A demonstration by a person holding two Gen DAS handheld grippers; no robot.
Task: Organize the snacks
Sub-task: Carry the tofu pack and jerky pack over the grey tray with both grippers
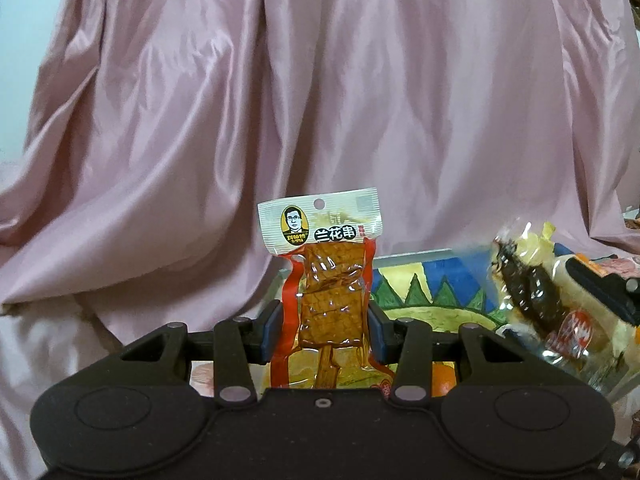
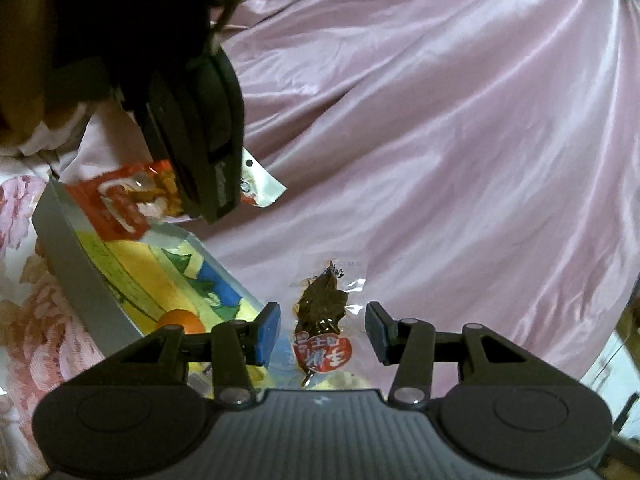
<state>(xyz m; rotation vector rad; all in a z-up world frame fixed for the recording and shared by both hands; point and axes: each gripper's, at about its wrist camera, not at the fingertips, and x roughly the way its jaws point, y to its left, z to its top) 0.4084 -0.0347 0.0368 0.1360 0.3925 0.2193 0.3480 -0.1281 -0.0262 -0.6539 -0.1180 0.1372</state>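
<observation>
My left gripper (image 1: 325, 322) is shut on a tofu skewer packet (image 1: 320, 280) with a white header and red side stripes, which stands upright between the blue pads. In the right wrist view that same packet (image 2: 128, 196) hangs over the tray's far end. My right gripper (image 2: 323, 330) is shut on a clear packet of dark brown snack with a red label (image 2: 320, 316), its clear edges reaching both pads. In the left wrist view this clear packet (image 1: 528, 292) is held tilted at the right, above the tray.
A grey-rimmed tray (image 2: 80, 280) with a colourful painted bottom (image 1: 432, 284) lies on a flowered cloth. An orange round thing (image 2: 180, 320) rests in it. Pink satin fabric (image 1: 320, 80) fills the background. A person's dark sleeve (image 2: 120, 20) is at the upper left.
</observation>
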